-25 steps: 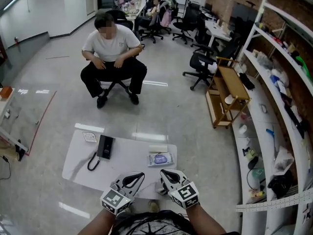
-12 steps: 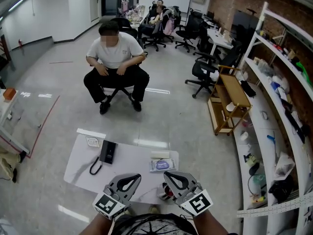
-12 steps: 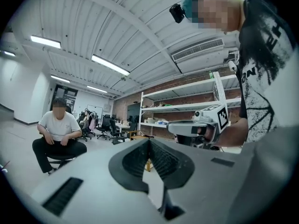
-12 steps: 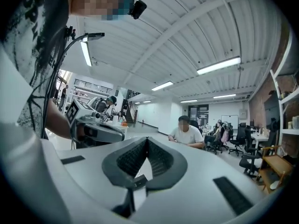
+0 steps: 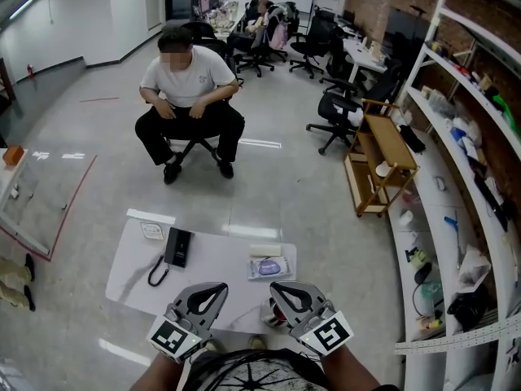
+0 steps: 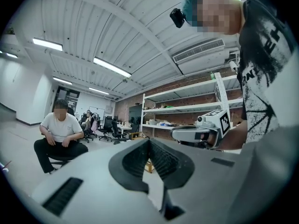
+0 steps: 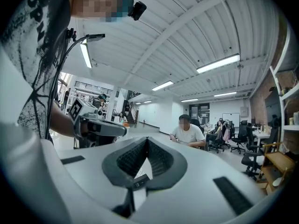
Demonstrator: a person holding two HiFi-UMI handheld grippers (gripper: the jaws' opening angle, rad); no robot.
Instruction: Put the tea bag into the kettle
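Both grippers hang shut and empty above the near edge of a white table (image 5: 203,279). In the head view my left gripper (image 5: 218,287) and right gripper (image 5: 278,287) sit side by side, tips pointing away from me. The left gripper view shows its jaws (image 6: 149,142) meeting at the tip, with the right gripper (image 6: 202,133) alongside. The right gripper's jaws (image 7: 147,139) also meet, and the left gripper (image 7: 99,126) shows beside them. A small dark red object (image 5: 273,316) lies half hidden under the right gripper; I cannot tell what it is. No tea bag is discernible.
On the table lie a black handset with a cord (image 5: 175,247), a small card (image 5: 151,230) and a bluish packet (image 5: 269,265). A person sits on a chair (image 5: 189,96) beyond the table. Shelving (image 5: 472,177) and a wooden cart (image 5: 378,161) stand at the right.
Both grippers have dropped slightly toward my body and stayed shut. The left one has drifted a little left. The head view has shifted slightly.
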